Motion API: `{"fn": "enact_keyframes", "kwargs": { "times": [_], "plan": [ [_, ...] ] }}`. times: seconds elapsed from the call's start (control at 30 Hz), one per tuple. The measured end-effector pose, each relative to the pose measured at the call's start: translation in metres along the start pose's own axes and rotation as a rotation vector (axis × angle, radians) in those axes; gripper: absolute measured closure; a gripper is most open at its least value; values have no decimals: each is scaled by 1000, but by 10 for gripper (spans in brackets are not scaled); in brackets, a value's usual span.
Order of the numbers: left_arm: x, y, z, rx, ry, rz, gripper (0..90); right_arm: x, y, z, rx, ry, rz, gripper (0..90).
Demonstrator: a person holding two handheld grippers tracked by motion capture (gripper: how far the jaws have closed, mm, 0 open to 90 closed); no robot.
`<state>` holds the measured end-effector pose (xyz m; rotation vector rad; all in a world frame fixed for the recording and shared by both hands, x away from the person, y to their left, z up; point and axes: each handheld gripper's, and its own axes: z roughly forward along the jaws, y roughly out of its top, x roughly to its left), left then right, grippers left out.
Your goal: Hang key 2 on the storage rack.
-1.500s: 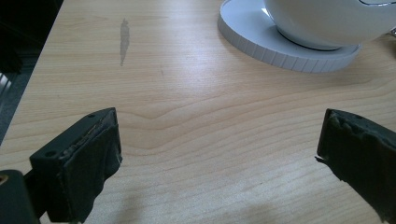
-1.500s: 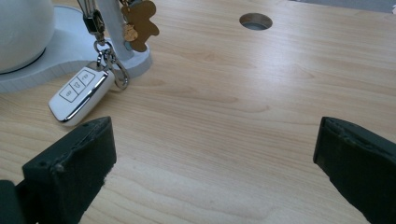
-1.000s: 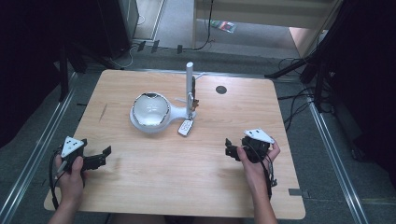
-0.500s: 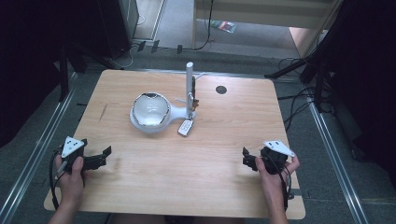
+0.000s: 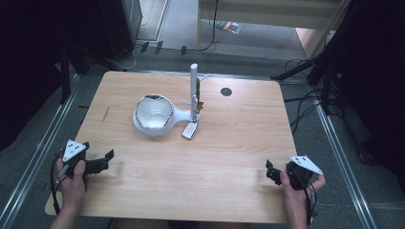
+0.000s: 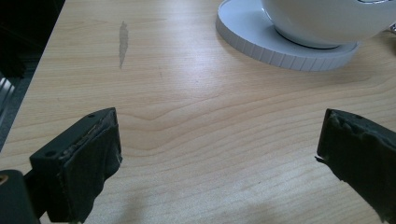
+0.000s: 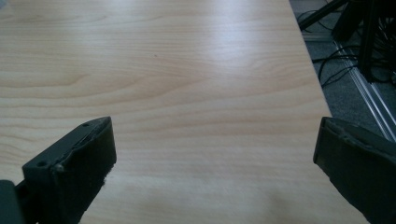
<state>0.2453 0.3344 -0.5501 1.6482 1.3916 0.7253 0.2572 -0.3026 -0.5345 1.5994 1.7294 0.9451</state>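
Now your right gripper [image 5: 273, 172] sits near the front right corner of the table [image 5: 239, 143], jaws spread wide with nothing between them; its own view looks across bare wood toward the right edge. A second ago it was higher up the tabletop and further in, so you have drawn it back toward yourself and outward, away from the middle. Your left gripper [image 5: 106, 160] has kept its place at the front left, also wide open and empty, with its jaws aimed toward the lamp.

That pull-back reads as a parking move rather than an approach: both tools are now well apart from anything they could take, so I judge that no reach is under way at this moment.

What lies nearest your left gripper is the white magnifier lamp [image 5: 154, 113], standing left of centre toward the back half of the table. Its round head carries a glossy domed lens ringed in white, tilted slightly upward, and in the left gripper view you can see the round ribbed base [image 6: 261, 39] under it, flat on the wood. A short neck joins the head to an upright white post [image 5: 193, 88] just to its right. A small white remote [image 5: 189, 130] lies flat at the foot of the post, just beside the lamp. Behind and to the right, a dark cable hole [image 5: 226, 91] sits in the tabletop.
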Motion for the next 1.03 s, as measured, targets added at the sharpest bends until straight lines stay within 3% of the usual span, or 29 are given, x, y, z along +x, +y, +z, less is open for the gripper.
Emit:
{"fn": "enact_keyframes", "kwargs": {
  "times": [0.2,0.37,0.57,0.67,1.03],
  "plan": [
    [-1,0,0,-1,3,4,2,-18,-13,-10,-1,-11,24,0],
    [-1,0,0,3,4,9,2,-32,-22,-21,-8,10,41,0],
    [-1,0,1,3,4,7,2,-36,-26,-23,-21,27,63,0],
    [-1,0,1,7,3,9,2,-35,-26,-20,0,49,61,0],
    [-1,0,1,16,0,7,2,-34,-27,-17,19,35,64,0]
  ]
}}
